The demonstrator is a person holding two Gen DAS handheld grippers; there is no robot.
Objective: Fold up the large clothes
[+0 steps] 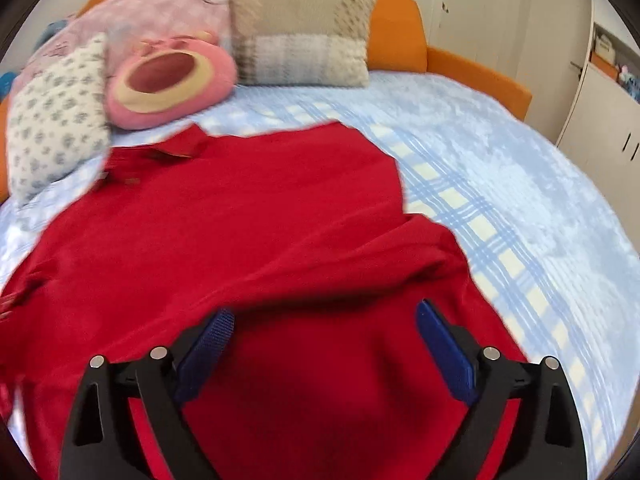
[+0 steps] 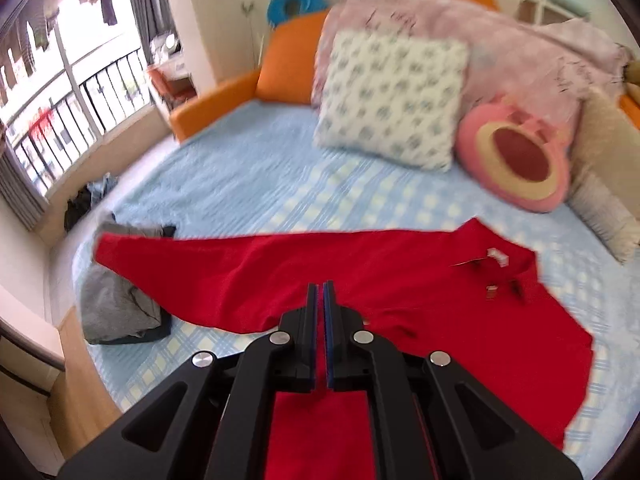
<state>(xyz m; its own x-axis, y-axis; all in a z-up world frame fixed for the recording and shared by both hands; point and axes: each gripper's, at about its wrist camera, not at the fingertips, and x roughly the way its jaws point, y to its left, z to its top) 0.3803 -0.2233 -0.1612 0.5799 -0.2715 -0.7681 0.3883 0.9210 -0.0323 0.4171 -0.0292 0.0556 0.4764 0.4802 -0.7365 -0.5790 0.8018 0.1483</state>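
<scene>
Sunlit from a balcony window, a bedroom bed (image 2: 240,168) under a pale blue checked cover was seen carrying a red polo shirt (image 1: 248,216), spread across the near half of the bed with its collar (image 1: 184,142) turned toward the pillows at the headboard end. One sleeve (image 2: 132,248) was stretched out toward the window-side edge, where it lay over a crumpled grey garment (image 2: 116,308). A floral pillow (image 2: 392,100), a pink plush cushion (image 2: 516,156) and a beige knitted pillow (image 1: 300,32) were lined up behind the shirt.

The left gripper (image 1: 324,320) was held above the shirt's lower body, its blue-padded fingers (image 1: 208,340) spread wide and gripping nothing. The right gripper (image 2: 323,292) was held with its fingers pressed together; whether cloth was pinched between them could not be told.

The fabric appeared a soft knit, heavily rumpled near the hem. For a clean fold, it was judged that the ridges should be smoothed first, the outstretched sleeve brought in over the body, and both edges lifted evenly so that the cloth would not drag or bunch.
</scene>
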